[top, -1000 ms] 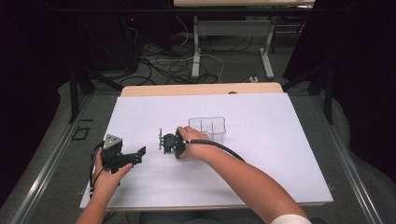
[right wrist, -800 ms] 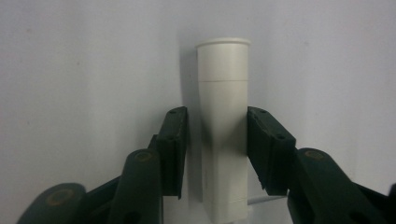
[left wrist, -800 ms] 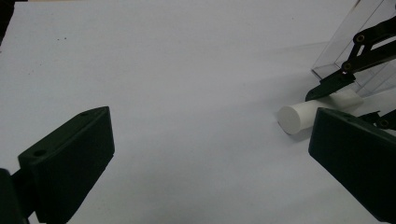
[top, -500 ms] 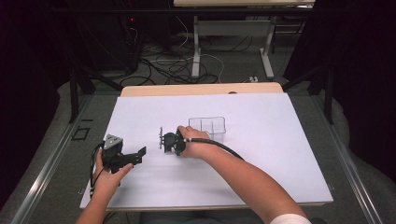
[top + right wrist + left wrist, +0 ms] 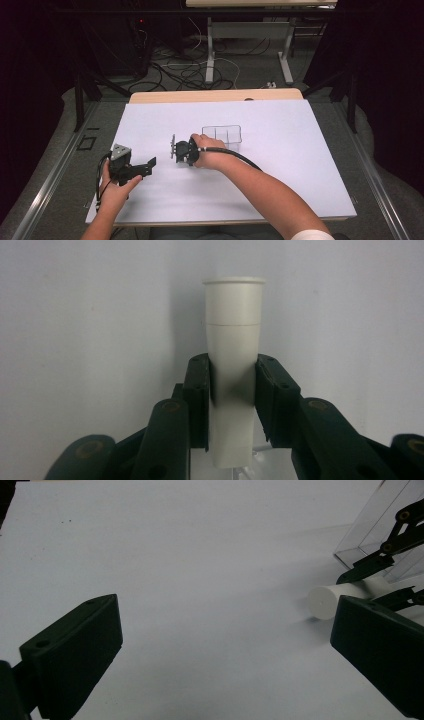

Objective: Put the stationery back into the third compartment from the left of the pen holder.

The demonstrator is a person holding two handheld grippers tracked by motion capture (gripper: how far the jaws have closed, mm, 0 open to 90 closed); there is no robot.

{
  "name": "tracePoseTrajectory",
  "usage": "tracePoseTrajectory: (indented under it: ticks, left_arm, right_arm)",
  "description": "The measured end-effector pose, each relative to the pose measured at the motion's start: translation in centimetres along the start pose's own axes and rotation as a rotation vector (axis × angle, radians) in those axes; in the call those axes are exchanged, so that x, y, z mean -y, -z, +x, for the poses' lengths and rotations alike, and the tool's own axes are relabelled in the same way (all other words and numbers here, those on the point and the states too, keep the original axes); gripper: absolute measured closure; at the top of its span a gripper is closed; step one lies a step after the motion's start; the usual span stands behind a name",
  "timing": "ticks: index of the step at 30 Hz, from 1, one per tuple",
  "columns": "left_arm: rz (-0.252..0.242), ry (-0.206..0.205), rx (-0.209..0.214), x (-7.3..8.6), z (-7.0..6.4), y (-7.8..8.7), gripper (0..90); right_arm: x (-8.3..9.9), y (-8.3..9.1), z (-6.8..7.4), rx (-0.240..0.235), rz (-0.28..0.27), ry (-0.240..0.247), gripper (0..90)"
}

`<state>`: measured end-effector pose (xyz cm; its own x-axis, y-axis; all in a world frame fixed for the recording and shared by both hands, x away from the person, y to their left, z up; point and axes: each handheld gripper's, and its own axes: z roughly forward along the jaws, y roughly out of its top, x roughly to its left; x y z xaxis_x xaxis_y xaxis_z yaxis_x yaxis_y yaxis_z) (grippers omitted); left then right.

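A white plastic tube [image 5: 233, 340] with a lipped end is clamped across its middle by my right gripper [image 5: 232, 390], whose jaws are shut on it. In the high view, my right gripper [image 5: 176, 149] sits low over the white paper, just left of a clear plastic box [image 5: 222, 135]. My left gripper [image 5: 150, 163] is further left and nearer the front edge, its jaws spread wide with nothing between them. In the left gripper view [image 5: 225, 630], the tube's round end [image 5: 324, 602] faces me, beside the box [image 5: 385, 520].
A white sheet [image 5: 280, 165] covers most of the wooden table [image 5: 215, 95]. Cables and desk legs lie on the floor beyond the far edge. A cable trails from each gripper along the forearms.
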<state>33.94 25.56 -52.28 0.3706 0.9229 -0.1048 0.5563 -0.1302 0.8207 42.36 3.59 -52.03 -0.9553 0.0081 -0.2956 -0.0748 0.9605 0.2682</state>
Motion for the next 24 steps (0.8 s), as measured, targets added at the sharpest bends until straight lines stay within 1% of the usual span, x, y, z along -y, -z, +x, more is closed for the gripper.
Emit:
tracePoseTrajectory:
  ticks: [3,5,6,7,8,9,10,12,13,14,15,17,19,20,22,23,24]
  left_arm:
    - [-0.002,-0.002,-0.002,0.0,0.0,0.0,0.3]
    - [-0.005,0.001,-0.002,0.0,-0.1,-0.1,0.3]
    - [-0.005,0.002,-0.002,0.0,-0.1,-0.1,0.3]
    - [-0.005,0.002,-0.002,0.0,-0.1,0.0,0.3]
    - [-0.005,0.004,-0.003,0.0,-0.2,0.0,0.3]
    - [-0.004,0.002,-0.002,0.0,-0.2,0.0,0.3]
    - [-0.004,0.002,-0.002,0.0,-0.2,0.0,0.3]
    - [-0.002,0.001,0.001,0.0,-0.2,-0.1,0.3]
    - [-0.001,0.002,0.001,0.0,-0.2,-0.1,0.3]
    - [0.001,0.003,0.002,0.0,-0.3,-0.1,0.3]
    - [0.007,-0.004,0.003,0.0,-0.2,-0.1,0.3]
    - [0.000,0.001,0.005,0.0,-0.4,-0.2,0.3]
    - [0.001,-0.004,0.005,0.0,-0.4,-0.3,0.3]
    - [0.004,-0.003,0.006,0.0,-0.4,-0.3,0.3]
    - [0.007,-0.003,0.007,0.0,-0.5,-0.3,0.3]
    - [0.008,-0.003,0.007,0.0,-0.5,-0.3,0.3]
    - [0.007,0.000,0.008,0.1,-0.6,-0.4,0.3]
  right_arm:
    - [0.0,0.5,0.0,0.001,-0.014,-0.014,69.1]
    - [0.0,1.2,-0.1,0.002,-0.049,-0.034,69.1]
    - [0.0,1.2,-0.1,0.002,-0.049,-0.034,69.1]
    - [0.0,1.6,-0.1,0.004,-0.083,-0.057,69.1]
    - [0.1,1.9,-0.1,0.002,-0.104,-0.080,69.2]
    - [0.2,2.1,-0.2,0.001,-0.121,-0.085,69.2]
    - [0.2,2.1,-0.2,0.001,-0.121,-0.085,69.2]
    - [0.4,2.5,-0.2,0.001,-0.147,-0.125,69.2]
    - [0.6,2.9,-0.2,0.003,-0.176,-0.153,69.2]
    - [0.8,3.0,-0.3,0.002,-0.193,-0.166,69.2]
    - [0.8,3.0,-0.3,0.002,-0.193,-0.166,69.2]
    - [1.1,3.4,-0.4,0.005,-0.223,-0.193,69.2]
    - [1.4,3.8,-0.5,0.001,-0.258,-0.230,69.2]
    - [1.6,4.0,-0.6,-0.008,-0.305,-0.254,69.2]
    - [1.9,4.5,-0.6,-0.004,-0.338,-0.292,69.2]
    - [2.0,4.7,-0.8,-0.002,-0.359,-0.299,69.2]
    - [2.2,4.9,-0.9,-0.002,-0.380,-0.319,69.2]
